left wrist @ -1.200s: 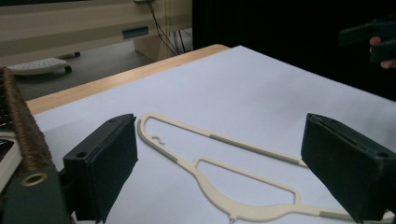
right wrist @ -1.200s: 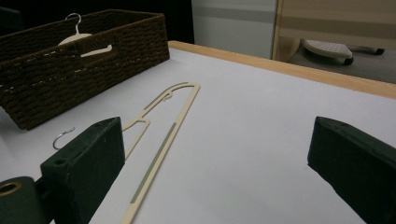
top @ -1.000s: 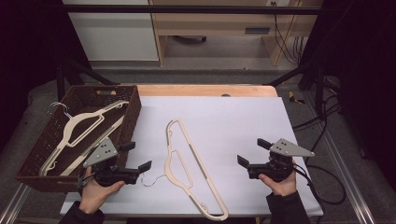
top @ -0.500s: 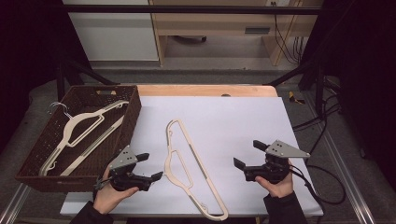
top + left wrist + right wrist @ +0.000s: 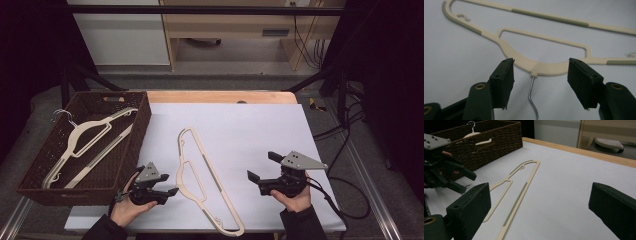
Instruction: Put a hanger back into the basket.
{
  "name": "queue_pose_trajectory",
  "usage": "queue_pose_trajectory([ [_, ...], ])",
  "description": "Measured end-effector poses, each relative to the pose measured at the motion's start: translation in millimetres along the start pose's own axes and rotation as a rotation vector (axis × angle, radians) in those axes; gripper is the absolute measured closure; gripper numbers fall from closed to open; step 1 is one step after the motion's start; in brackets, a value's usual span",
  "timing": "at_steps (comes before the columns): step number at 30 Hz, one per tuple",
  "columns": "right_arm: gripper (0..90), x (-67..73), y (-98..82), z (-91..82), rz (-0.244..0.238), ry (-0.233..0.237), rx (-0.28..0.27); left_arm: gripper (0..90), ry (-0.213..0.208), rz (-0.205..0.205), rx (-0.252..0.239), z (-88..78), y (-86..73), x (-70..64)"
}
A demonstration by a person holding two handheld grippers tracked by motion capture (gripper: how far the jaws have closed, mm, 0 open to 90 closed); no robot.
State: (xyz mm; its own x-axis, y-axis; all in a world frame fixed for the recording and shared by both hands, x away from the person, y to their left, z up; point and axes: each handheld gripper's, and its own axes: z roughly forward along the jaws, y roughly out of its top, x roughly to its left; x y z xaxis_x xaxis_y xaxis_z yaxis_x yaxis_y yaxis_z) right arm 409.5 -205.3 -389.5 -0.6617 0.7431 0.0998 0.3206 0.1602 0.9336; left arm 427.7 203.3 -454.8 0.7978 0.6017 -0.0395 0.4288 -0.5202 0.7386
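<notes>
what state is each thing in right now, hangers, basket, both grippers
hanger on the table: lying flat on the white sheet, not gripped
left gripper: jaws open and just been closing, astride the hanger's neck, pads not touching it
right gripper: open, holding nothing, apart from the hanger
basket: upright at the table's left edge, open top
hanger in the basket: lying inside, hook toward the far left corner

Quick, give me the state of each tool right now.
Left tool: open, jaws just been closing, either side of the neck of the hanger on the table, pads not touching it.
Right tool: open wide, holding nothing.
</notes>
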Motion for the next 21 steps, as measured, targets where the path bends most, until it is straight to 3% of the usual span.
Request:
queue_pose_trajectory([
  [8,4.5,1.0,-1.4,2.8,-0.005,0.005,0.011,53.9,0.004,0.024,0.080,13.6,-4.6,3.7],
  [21,4.4,5.1,-1.4,6.7,-0.018,0.005,0.021,73.6,0.007,0.037,0.100,18.1,-6.6,5.9],
])
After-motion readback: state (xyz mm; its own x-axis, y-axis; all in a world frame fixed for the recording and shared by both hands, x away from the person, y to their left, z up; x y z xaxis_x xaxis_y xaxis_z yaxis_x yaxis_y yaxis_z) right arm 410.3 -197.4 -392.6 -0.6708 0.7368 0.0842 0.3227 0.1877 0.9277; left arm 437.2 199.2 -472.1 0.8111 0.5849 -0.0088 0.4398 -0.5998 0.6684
